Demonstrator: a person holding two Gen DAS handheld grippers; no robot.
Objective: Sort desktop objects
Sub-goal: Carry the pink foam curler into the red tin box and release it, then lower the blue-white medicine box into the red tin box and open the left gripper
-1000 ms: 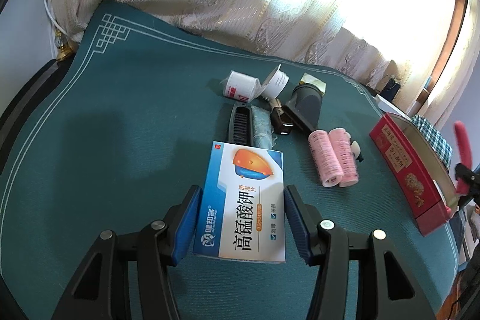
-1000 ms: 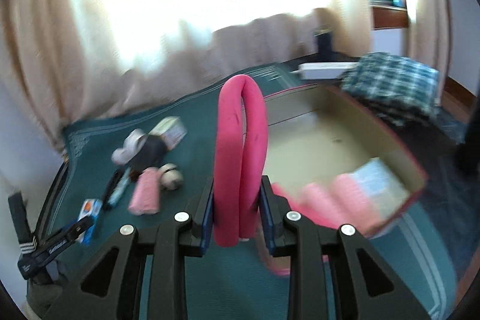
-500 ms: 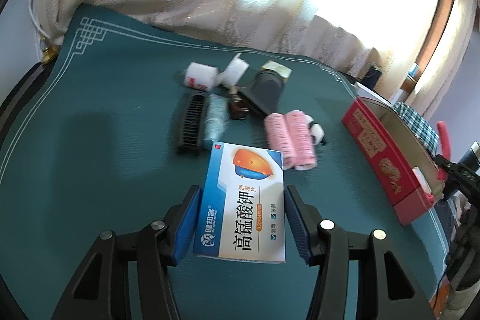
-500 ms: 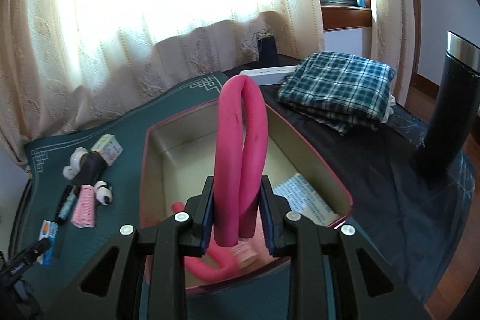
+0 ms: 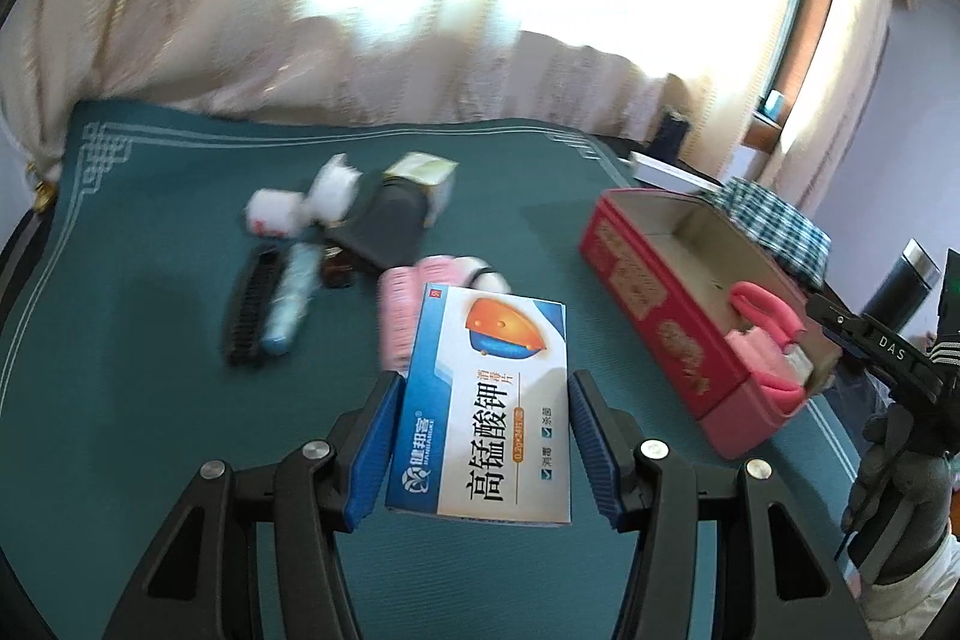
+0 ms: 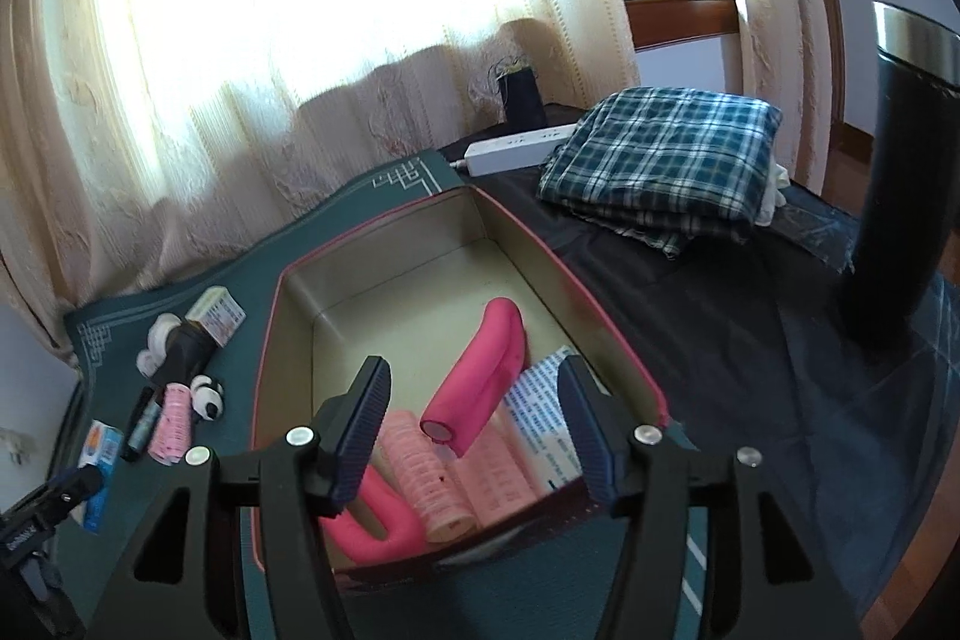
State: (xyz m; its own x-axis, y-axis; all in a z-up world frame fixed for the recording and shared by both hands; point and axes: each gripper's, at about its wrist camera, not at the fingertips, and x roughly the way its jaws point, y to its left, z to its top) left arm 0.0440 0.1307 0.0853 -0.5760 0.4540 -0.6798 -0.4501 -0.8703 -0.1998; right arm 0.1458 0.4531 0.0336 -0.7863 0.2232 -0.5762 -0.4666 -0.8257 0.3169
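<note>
My left gripper [image 5: 483, 439] is shut on a blue and white medicine box [image 5: 487, 418], held above the green mat. The red box [image 5: 663, 307] stands to its right. My right gripper [image 6: 471, 430] is open and empty above the red box [image 6: 576, 274]. A folded pink foam roller [image 6: 480, 379] lies inside it, on pink hair curlers [image 6: 423, 472] and a white leaflet [image 6: 543, 412]. The medicine box also shows at the far left of the right wrist view [image 6: 99, 451].
On the mat lie a black comb [image 5: 249, 307], a pale blue tube [image 5: 291, 304], pink curlers [image 5: 399, 307], white rolls [image 5: 273, 214], a dark hair-dryer nozzle [image 5: 390, 226] and a small carton [image 5: 423, 175]. A plaid cloth [image 6: 666, 154], a power strip [image 6: 516, 148] and a dark flask [image 6: 900, 178] stand right of the box.
My right gripper opened and let go of the pink foam roller, which now lies in the red box. My left gripper carried the medicine box rightward toward the red box.
</note>
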